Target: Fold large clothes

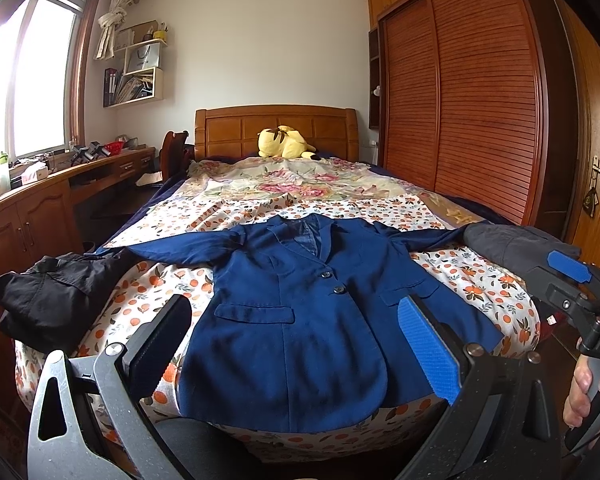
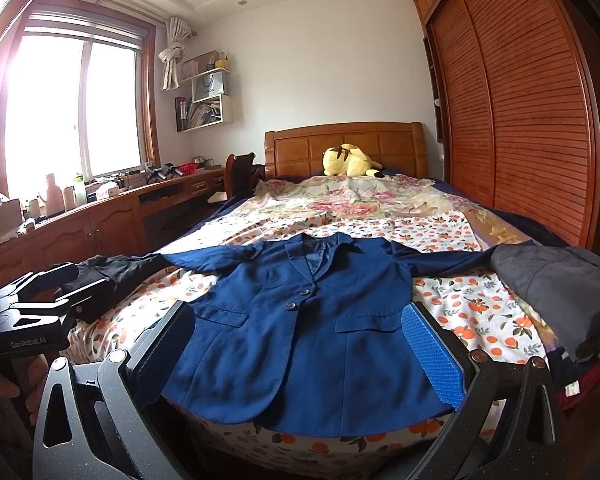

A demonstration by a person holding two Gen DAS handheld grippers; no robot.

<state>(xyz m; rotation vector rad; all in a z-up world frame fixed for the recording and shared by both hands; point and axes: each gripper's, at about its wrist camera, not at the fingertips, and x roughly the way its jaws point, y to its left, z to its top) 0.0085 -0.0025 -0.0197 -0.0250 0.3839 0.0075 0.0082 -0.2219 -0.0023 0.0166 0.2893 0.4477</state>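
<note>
A navy blue blazer point(image 1: 300, 320) lies flat and face up on the foot of the bed, buttoned, sleeves spread out to both sides; it also shows in the right wrist view point(image 2: 312, 332). My left gripper point(image 1: 296, 340) is open and empty, held above the blazer's lower hem. My right gripper point(image 2: 300, 348) is open and empty, also above the hem; it shows at the right edge of the left wrist view point(image 1: 572, 276). The left gripper shows at the left edge of the right wrist view point(image 2: 56, 292).
The bed's orange-print sheet point(image 1: 472, 280) lies under the blazer. A black garment point(image 1: 48, 300) lies at the bed's left corner, a grey one point(image 2: 556, 284) at the right. A yellow plush point(image 1: 284, 142) is by the headboard. A desk point(image 1: 52, 200) stands left, a wardrobe point(image 1: 480, 92) right.
</note>
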